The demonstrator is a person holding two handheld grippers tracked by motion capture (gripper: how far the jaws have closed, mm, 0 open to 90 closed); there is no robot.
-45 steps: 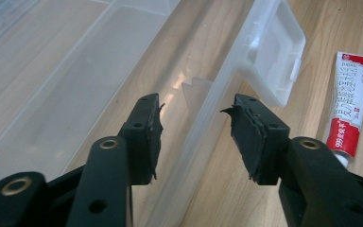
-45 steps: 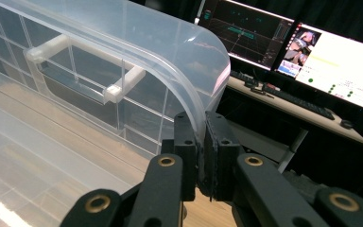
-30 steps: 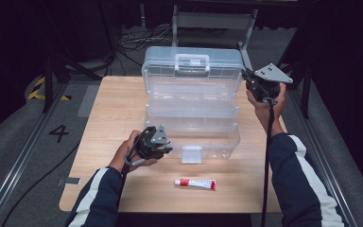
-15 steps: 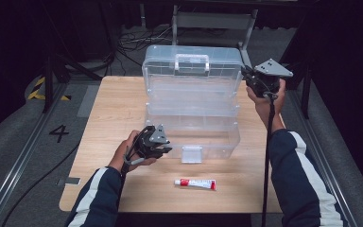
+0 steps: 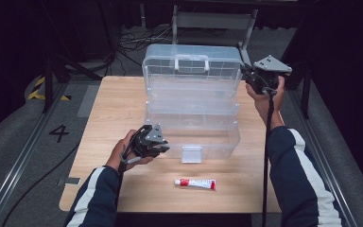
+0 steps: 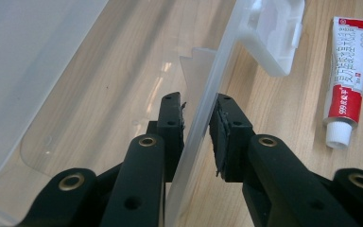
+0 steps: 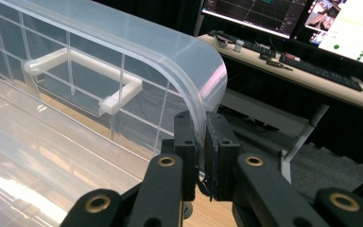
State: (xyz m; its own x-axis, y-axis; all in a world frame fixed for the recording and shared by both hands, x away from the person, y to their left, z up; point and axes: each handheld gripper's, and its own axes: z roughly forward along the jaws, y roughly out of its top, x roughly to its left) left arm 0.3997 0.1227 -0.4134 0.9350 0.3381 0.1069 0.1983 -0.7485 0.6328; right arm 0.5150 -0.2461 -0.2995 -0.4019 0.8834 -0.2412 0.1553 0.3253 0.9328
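Observation:
A clear plastic tiered box (image 5: 194, 125) stands open on the wooden table (image 5: 118, 109), its lid (image 5: 170, 75) raised at the back. My left gripper (image 5: 163, 147) sits at the front left corner of the lowest tray. In the left gripper view its jaws have just been closing and the pads (image 6: 220, 130) press on the tray's front wall (image 6: 203, 94). My right gripper (image 5: 244, 72) is at the lid's upper right corner, shut on the lid's curved rim (image 7: 208, 71). A red and white tube (image 5: 196, 183) lies in front of the box.
The box's white latch (image 5: 192, 153) hangs open at the front, near the tube (image 6: 350, 80). A carry handle (image 7: 80, 71) sits on the lid. Cables and a metal stand are on the floor behind the table. Monitors and a desk stand beyond the lid.
The right gripper, holding the lid's corner, has shifted slightly up and back. The left hand has stayed where it was.

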